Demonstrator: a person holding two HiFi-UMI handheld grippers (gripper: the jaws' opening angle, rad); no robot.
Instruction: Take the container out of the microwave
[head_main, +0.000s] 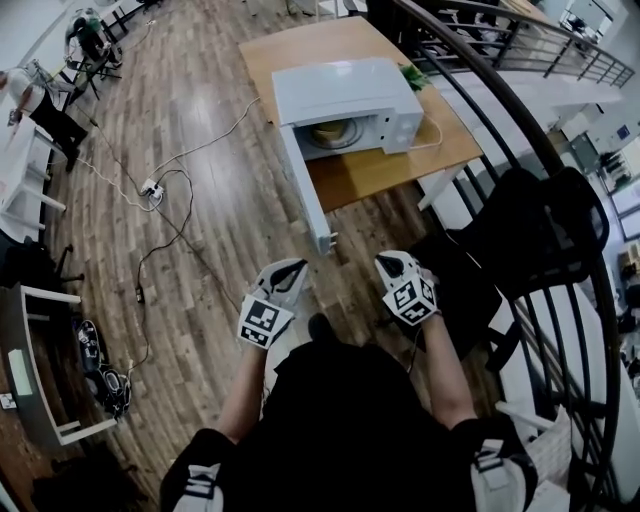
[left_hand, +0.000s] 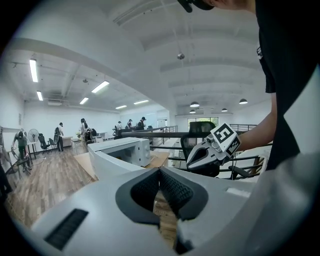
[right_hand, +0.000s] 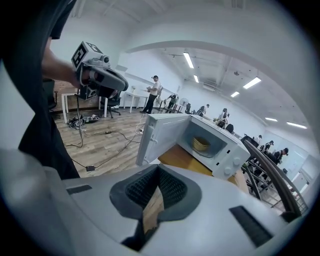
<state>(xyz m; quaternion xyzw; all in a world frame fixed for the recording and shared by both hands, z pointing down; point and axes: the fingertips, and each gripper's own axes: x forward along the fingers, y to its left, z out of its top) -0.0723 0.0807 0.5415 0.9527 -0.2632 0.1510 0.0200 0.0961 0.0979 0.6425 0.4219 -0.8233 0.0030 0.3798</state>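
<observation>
A white microwave (head_main: 350, 100) stands on a wooden table (head_main: 400, 170), its door (head_main: 305, 190) swung wide open toward me. Inside sits a round yellowish container (head_main: 335, 133), also plain in the right gripper view (right_hand: 201, 144). Both grippers hang in the air well short of the table, above the wooden floor. My left gripper (head_main: 293, 268) is shut with nothing between its fingers (left_hand: 160, 170). My right gripper (head_main: 388, 262) is likewise shut and empty (right_hand: 158, 167), pointing down toward the open microwave (right_hand: 220, 150).
Cables and a power strip (head_main: 152, 188) trail across the floor to the left of the table. A dark curved railing (head_main: 520, 130) and a black chair (head_main: 540, 230) stand close on the right. A white desk (head_main: 40, 370) is at the lower left. People (left_hand: 60, 136) work far off.
</observation>
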